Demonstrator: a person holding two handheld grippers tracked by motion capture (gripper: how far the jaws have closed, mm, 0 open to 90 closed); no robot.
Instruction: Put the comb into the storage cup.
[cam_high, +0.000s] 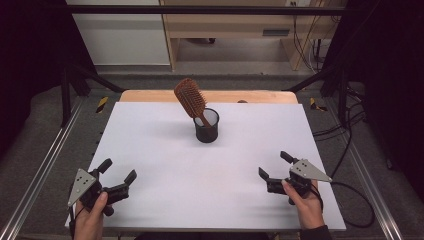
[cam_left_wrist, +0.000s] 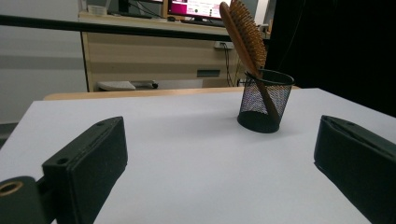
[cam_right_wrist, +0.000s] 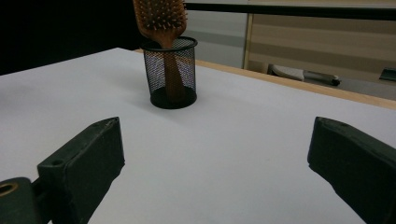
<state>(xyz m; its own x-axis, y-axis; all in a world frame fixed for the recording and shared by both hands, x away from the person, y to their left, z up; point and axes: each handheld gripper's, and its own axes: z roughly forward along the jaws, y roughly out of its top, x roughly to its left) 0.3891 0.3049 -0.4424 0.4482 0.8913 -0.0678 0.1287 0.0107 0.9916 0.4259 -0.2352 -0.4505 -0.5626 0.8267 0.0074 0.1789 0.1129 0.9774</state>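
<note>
Wooden brown paddle hairbrush leaned left in the black mesh cup, well ahead of both my wide-open, empty claws, left and right, equally distant on the white counter

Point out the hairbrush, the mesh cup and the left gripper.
hairbrush (cam_high: 190, 98), high view, on the bristle head.
mesh cup (cam_high: 206, 133), high view, on the front wall.
left gripper (cam_high: 118, 171), high view, midway between its open jaws.
</note>
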